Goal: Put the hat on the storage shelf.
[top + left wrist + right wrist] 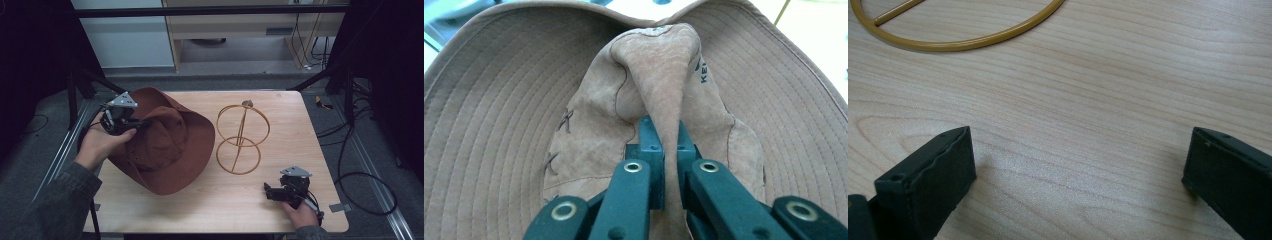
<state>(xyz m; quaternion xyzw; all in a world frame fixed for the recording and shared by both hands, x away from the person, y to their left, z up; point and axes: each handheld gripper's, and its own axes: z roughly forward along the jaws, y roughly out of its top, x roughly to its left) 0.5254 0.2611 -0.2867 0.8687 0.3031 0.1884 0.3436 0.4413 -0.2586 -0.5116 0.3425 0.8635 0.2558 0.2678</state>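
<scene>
A wide-brimmed brown suede hat (pixel 167 145) lies at the left of the pale wooden table (pixel 300 125), just beside a gold wire hat stand of two rings joined by a slanted rod (pixel 241 137). The left gripper (pixel 131 121) is clamped on a pinched fold of the hat's crown, the soft leather squeezed thin between its jaws in the left gripper view (pixel 664 150). The right gripper (pixel 271 192) rests on the table near the front right corner, jaws spread wide with nothing between them, the stand's lower ring just ahead of it (pixel 963 42). The likely trouble is the narrow hold: the fold could slip free if the hat is lifted by so little material, and the broad, floppy brim could catch the light stand and tip it.
</scene>
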